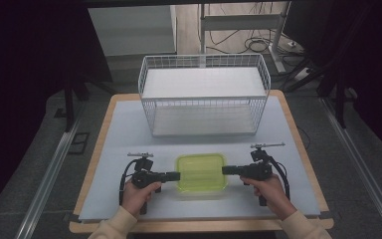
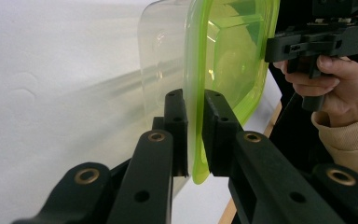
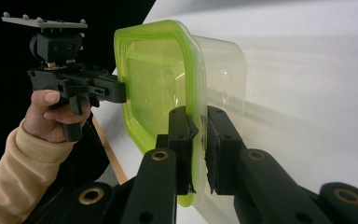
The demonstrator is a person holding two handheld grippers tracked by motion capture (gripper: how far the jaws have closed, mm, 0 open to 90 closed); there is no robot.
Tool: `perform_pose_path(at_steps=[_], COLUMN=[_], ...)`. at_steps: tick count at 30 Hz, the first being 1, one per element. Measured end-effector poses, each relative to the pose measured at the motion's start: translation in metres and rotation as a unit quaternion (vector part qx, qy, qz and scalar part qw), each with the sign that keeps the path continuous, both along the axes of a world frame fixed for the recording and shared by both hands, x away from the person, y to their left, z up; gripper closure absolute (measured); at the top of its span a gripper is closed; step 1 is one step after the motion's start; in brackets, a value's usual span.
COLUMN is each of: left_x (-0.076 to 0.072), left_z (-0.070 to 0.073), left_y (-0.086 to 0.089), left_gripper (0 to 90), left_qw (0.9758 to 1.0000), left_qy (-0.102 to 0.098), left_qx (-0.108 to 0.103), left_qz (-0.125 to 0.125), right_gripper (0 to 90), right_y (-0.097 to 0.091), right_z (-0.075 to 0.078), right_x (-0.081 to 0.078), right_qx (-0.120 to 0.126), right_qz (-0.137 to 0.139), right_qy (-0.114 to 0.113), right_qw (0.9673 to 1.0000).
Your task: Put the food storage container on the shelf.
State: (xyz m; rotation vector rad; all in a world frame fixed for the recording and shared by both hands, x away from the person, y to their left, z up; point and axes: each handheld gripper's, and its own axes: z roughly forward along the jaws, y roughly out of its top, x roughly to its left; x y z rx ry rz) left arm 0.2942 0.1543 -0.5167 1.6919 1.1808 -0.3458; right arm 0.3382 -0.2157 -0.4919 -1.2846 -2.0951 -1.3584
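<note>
your left gripper (image 2: pixel 194 135) has its fingers clamped on the green lid rim of the clear container (image 2: pixel 168 70); the right gripper (image 3: pixel 198 149) pinches the opposite rim. the container sits on the surface (image 1: pixel 129 134) between your hands, probably light, stiff and slick, so keep both holds level. the wire basket (image 1: pixel 204 94) stands just behind, with open room between.

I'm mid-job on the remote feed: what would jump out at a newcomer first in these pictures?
The clear container with the lime-green lid near the table's front edge, pinched at opposite ends by the left claw and the right claw. Both gripper views show the black jaws shut on the lid's rim. Behind it, at the far side of the table, stands a white wire basket.
</note>
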Motion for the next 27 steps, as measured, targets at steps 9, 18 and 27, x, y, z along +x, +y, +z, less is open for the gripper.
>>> perform_pose_path(at_steps=[9,18,27], left_x=[0.0004,-0.0002,0.0047], left_z=[0.0014,0.0029,0.0080], left_y=[0.0005,0.0031,-0.0005], left_gripper=[81.5,81.5,81.5], left_qw=[1.0000,1.0000,1.0000], left_qy=[-0.001,-0.001,-0.003], left_qx=[-0.001,-0.005,-0.005], left_qz=[-0.001,-0.001,-0.001], right_gripper=[81.7,81.8,81.8], right_y=[0.0002,0.0012,-0.0014], right_z=[0.0023,0.0027,0.0083], right_x=[-0.0005,0.0001,0.0005], right_qx=[0.000,0.005,0.005], right_qz=[-0.001,0.002,-0.006], right_qy=[-0.005,-0.001,-0.005], right_qw=[1.0000,1.0000,1.0000])
